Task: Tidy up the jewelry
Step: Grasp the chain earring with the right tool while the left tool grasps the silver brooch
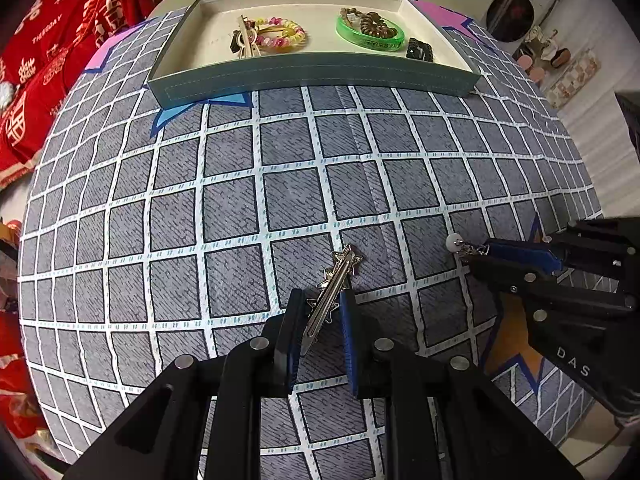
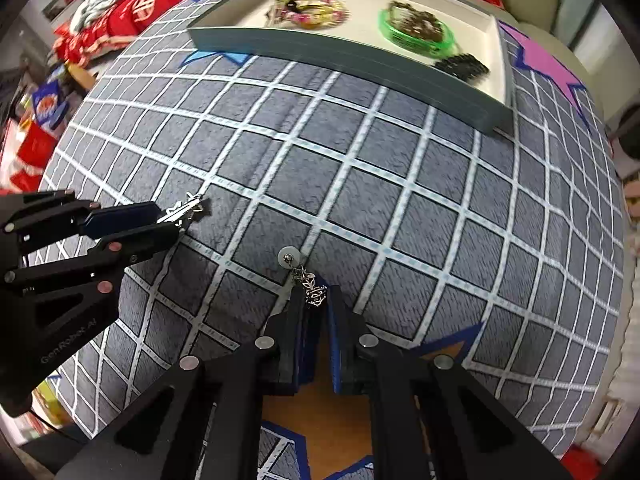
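My left gripper (image 1: 320, 300) is shut on a silver star hair clip (image 1: 334, 286) whose tip sticks out over the grid cloth; the gripper (image 2: 168, 220) and clip (image 2: 186, 208) also show in the right wrist view. My right gripper (image 2: 314, 298) is shut on a silver leaf earring (image 2: 308, 282) with a white round end (image 2: 289, 258); the gripper (image 1: 486, 254) and the earring (image 1: 460, 246) also show in the left wrist view. A grey tray (image 1: 312, 74) at the far edge holds a bead bracelet (image 1: 280, 34), a green bangle (image 1: 370, 34) and a black clip (image 1: 419, 50).
The table has a grey cloth with a white grid (image 1: 280, 184) and coloured star patches, one orange (image 2: 320, 412) under my right gripper. Red cushions (image 1: 48, 64) lie beyond the left edge. The tray's near wall (image 2: 340, 62) rises between the grippers and its contents.
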Demonstrator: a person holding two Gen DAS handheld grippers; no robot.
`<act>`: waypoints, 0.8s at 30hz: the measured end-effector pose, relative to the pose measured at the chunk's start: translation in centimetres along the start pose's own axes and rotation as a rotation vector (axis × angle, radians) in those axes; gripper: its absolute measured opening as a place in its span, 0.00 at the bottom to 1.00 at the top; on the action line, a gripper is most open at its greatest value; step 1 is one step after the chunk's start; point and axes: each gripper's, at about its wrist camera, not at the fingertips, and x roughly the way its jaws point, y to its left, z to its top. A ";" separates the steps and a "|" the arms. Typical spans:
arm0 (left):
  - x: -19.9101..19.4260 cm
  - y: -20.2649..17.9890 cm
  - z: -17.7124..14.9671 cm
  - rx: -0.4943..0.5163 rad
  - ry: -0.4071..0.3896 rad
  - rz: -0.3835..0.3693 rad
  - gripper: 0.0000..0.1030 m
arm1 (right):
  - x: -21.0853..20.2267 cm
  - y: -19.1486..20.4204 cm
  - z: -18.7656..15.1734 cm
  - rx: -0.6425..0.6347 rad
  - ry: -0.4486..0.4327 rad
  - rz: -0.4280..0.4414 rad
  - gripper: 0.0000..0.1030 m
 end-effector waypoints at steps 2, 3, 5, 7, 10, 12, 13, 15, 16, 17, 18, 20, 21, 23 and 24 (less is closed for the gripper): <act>-0.2 0.6 0.0 -0.016 0.003 -0.018 0.26 | -0.2 -0.9 -0.2 0.046 0.001 0.021 0.11; -0.3 0.7 -0.1 -0.021 0.004 -0.022 0.26 | -0.3 -1.2 -0.3 0.066 0.001 0.032 0.11; -0.5 1.0 -0.2 -0.026 0.005 -0.027 0.26 | -0.5 -1.9 -0.6 0.103 0.000 0.049 0.11; -0.8 1.3 -0.3 -0.030 0.004 -0.035 0.26 | -0.9 -2.7 -1.0 0.138 -0.002 0.063 0.11; -1.6 1.5 -0.4 -0.036 -0.002 -0.040 0.26 | -1.5 -3.6 -1.3 0.181 -0.006 0.082 0.11; -2.3 1.8 -0.3 -0.040 -0.010 -0.043 0.26 | -2.0 -4.3 -1.5 0.218 -0.011 0.103 0.11; -2.6 1.7 -0.2 -0.043 -0.013 -0.044 0.26 | -2.3 -4.1 -1.7 0.229 -0.013 0.109 0.11; -3.3 1.8 0.1 -0.045 -0.023 -0.044 0.26 | -2.9 -4.6 -1.9 0.258 -0.021 0.126 0.11; -3.6 1.8 0.3 -0.047 -0.028 -0.045 0.26 | -3.2 -4.7 -1.9 0.269 -0.024 0.134 0.11; -4.0 1.9 0.5 -0.049 -0.034 -0.047 0.26 | -3.6 -4.9 -1.8 0.282 -0.029 0.144 0.11; -4.3 1.8 0.7 -0.049 -0.040 -0.046 0.26 | -3.9 -5.1 -1.8 0.291 -0.033 0.150 0.11; -5.0 1.8 1.2 -0.048 -0.052 -0.044 0.26 | -4.5 -5.3 -1.5 0.306 -0.041 0.162 0.11; -5.4 1.9 1.4 -0.049 -0.057 -0.044 0.26 | -4.6 -5.2 -1.3 0.311 -0.044 0.166 0.11; -5.9 1.8 2.1 -0.053 -0.068 -0.044 0.26 | -5.2 -5.4 -0.9 0.323 -0.052 0.176 0.11; -6.0 1.8 2.4 -0.056 -0.073 -0.044 0.26 | -5.4 -5.4 -0.8 0.328 -0.056 0.181 0.11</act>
